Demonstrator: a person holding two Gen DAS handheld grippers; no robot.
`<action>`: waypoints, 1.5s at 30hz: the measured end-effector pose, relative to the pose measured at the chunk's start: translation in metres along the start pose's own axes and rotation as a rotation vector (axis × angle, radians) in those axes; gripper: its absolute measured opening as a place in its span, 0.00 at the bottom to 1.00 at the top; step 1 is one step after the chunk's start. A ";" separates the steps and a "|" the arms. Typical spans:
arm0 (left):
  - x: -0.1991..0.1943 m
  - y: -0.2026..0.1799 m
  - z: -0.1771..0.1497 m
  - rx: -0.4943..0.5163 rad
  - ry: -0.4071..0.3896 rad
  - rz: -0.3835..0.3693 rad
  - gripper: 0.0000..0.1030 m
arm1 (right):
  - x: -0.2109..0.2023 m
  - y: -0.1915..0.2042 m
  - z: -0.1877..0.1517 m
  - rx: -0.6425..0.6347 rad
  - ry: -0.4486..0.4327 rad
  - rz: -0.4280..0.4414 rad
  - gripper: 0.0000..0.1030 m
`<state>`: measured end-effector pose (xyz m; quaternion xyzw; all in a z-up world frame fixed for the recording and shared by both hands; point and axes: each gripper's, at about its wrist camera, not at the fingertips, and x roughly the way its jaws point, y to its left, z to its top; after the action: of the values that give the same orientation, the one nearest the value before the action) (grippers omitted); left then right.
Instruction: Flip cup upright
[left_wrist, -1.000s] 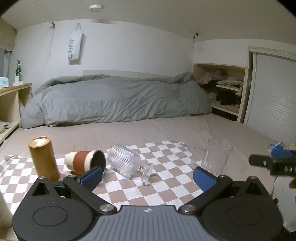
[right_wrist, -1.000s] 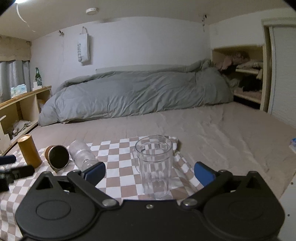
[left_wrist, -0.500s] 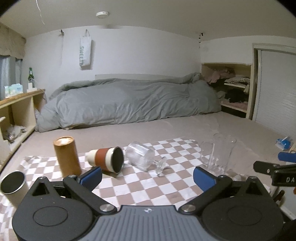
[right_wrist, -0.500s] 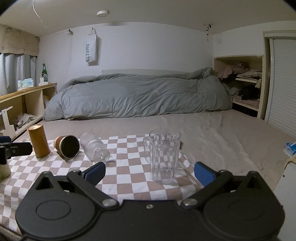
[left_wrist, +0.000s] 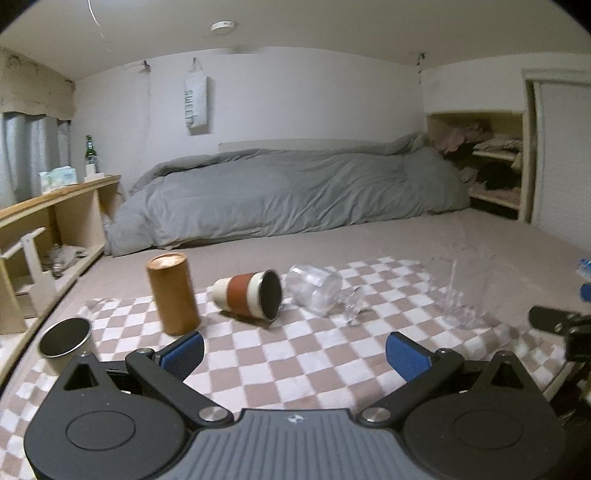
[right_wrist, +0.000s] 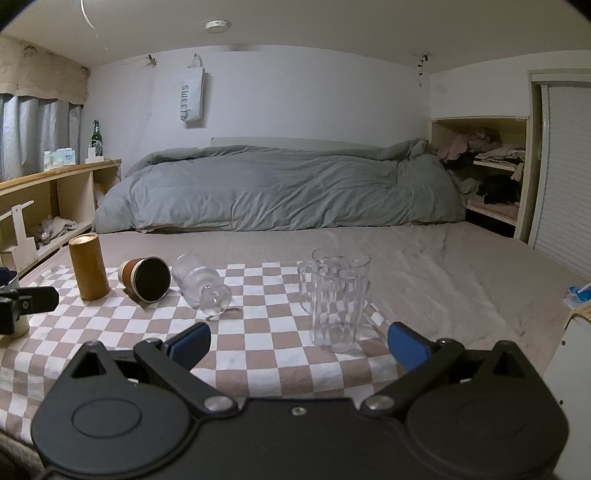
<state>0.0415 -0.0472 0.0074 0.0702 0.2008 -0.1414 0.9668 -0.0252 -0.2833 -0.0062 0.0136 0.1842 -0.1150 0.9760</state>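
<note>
A cream and rust-red cup (left_wrist: 248, 298) lies on its side on the checkered cloth (left_wrist: 303, 354), its dark mouth facing me; it also shows in the right wrist view (right_wrist: 146, 278). A ribbed clear stemmed glass (left_wrist: 319, 294) lies on its side beside it, also in the right wrist view (right_wrist: 201, 284). A clear glass mug (right_wrist: 338, 297) stands upright at the right. My left gripper (left_wrist: 294, 353) is open and empty, short of the lying cup. My right gripper (right_wrist: 299, 345) is open and empty, just in front of the mug.
A tall brown cylinder (left_wrist: 172, 291) stands left of the lying cup. A metal cup (left_wrist: 65, 341) stands upright at the cloth's left edge. A grey duvet (left_wrist: 295, 192) lies behind. Wooden shelves (left_wrist: 48, 229) run along the left wall.
Both grippers have pulled back and risen, so the cups look farther away. The metal cup has come into the left view. Nothing on the cloth has moved.
</note>
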 end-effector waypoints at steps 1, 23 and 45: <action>0.000 -0.001 -0.001 0.006 0.003 0.011 1.00 | -0.001 0.002 0.000 -0.005 -0.002 0.002 1.00; 0.001 -0.004 -0.005 -0.010 0.005 0.024 1.00 | -0.004 0.007 -0.002 -0.030 0.001 0.013 1.00; 0.005 -0.007 -0.006 -0.012 0.017 0.017 1.00 | -0.003 0.010 -0.004 -0.040 0.004 0.003 1.00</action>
<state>0.0416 -0.0536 -0.0004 0.0671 0.2091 -0.1312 0.9667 -0.0272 -0.2729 -0.0091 -0.0054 0.1884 -0.1097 0.9759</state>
